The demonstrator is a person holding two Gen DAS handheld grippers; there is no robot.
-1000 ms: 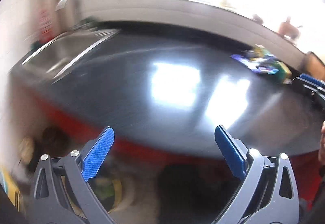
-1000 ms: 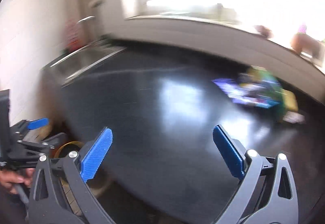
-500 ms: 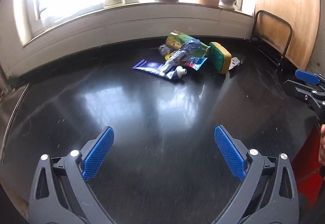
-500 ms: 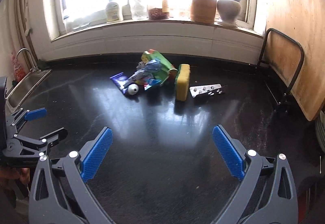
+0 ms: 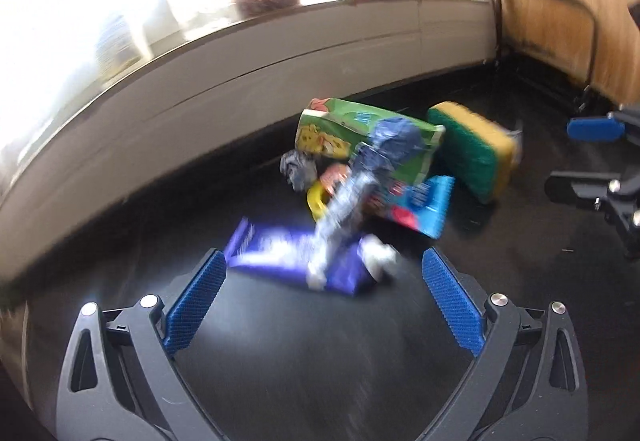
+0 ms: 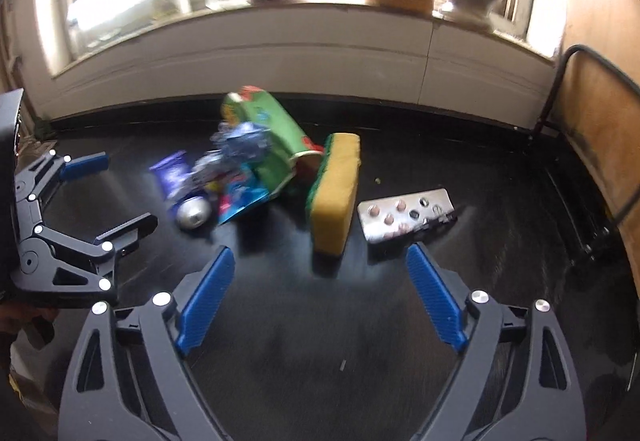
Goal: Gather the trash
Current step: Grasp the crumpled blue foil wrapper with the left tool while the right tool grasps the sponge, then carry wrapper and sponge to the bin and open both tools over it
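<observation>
Both tools are open and empty: the left tool (image 5: 322,295) nears the purple wrapper (image 5: 296,259) at frame centre; the right tool (image 6: 320,295), jaws just narrowing, faces the sponge (image 6: 334,197). Risk: fast approach could scatter the trash pile (image 6: 244,165) across the counter (image 6: 320,341).

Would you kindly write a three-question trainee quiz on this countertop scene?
1. True or false: the sponge lies flat on its broad face.
2. What lies right of the sponge? A) a spoon B) a blister pack C) a cup
3. Which wrapper lies nearest the left gripper?

Key: 1 false, it stands on edge; 2 B; 3 the purple wrapper.
</observation>
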